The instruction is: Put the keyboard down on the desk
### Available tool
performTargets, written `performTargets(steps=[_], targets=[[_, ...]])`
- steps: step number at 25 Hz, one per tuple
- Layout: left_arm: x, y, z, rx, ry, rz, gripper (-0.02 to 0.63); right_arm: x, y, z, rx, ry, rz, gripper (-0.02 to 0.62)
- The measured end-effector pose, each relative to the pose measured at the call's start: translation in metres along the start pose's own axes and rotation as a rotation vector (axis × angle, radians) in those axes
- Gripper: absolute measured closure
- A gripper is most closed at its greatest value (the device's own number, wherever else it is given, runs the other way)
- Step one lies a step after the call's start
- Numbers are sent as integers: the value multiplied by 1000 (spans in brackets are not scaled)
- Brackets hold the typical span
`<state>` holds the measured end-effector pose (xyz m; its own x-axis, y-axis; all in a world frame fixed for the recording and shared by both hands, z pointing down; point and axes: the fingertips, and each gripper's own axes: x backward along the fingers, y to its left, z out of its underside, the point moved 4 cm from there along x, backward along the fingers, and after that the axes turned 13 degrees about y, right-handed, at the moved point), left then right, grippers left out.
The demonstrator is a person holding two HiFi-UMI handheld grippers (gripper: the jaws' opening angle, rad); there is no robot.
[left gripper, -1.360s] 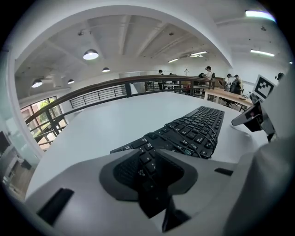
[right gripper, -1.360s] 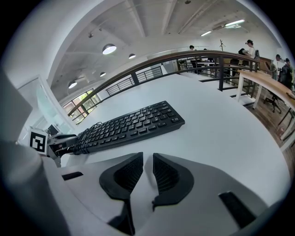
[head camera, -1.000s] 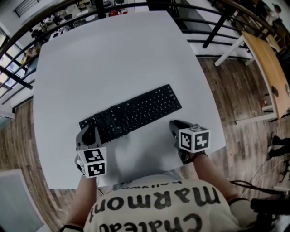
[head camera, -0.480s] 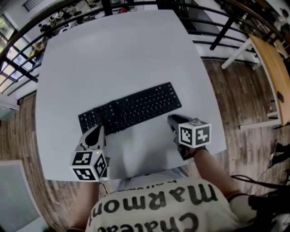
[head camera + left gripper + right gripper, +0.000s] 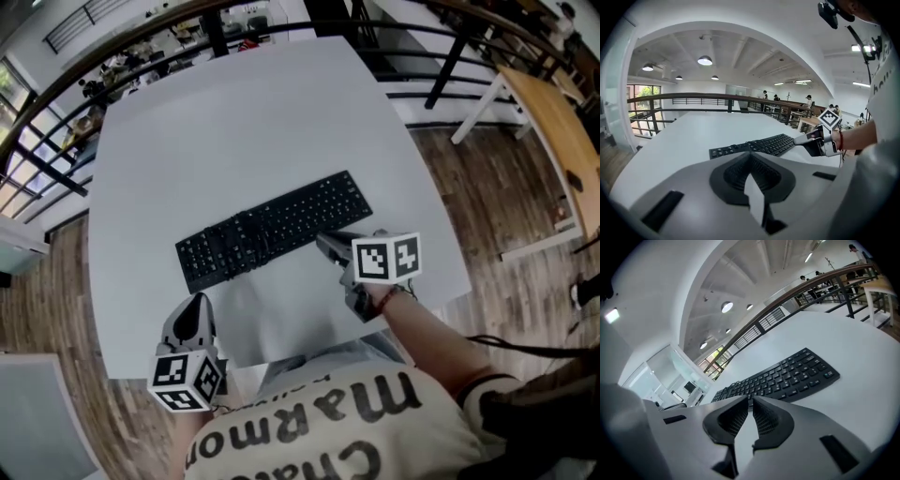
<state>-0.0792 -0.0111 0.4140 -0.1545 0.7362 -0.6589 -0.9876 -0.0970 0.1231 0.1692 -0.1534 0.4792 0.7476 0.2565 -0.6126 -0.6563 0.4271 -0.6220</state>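
The black keyboard lies flat and slantwise on the white desk; it also shows in the left gripper view as the keyboard and in the right gripper view as the keyboard. My left gripper is shut and empty, off the keyboard's left end and near the desk's front edge. My right gripper has its tips right at the keyboard's near long edge. Its jaws have just been closing with nothing between them and stand shut. In their own views the left gripper and right gripper hold nothing.
A dark railing curves round the desk's far side. Wooden floor lies to the right, where a light wooden table stands. The person's torso is close against the desk's front edge.
The left gripper has drawn back from the keyboard's left end towards the person. The right gripper has shifted left, up to the keyboard's near edge. The keyboard has stayed flat on the desk.
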Motion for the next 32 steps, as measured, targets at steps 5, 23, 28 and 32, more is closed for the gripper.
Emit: performTargets(steps=[5,23,28,32], targets=[[54,18,36,45,-4,-40,604,-1,57,26,90,28,-49,541],[189,43,151,111,2,-27,604,47,136,149,128,5,120,554],[192,40,157,97,-6,-3,603,58,137,154,146,-13,176,554],[195,45,160,101,-2,-3,603,58,143,154,160,-18,195,554]])
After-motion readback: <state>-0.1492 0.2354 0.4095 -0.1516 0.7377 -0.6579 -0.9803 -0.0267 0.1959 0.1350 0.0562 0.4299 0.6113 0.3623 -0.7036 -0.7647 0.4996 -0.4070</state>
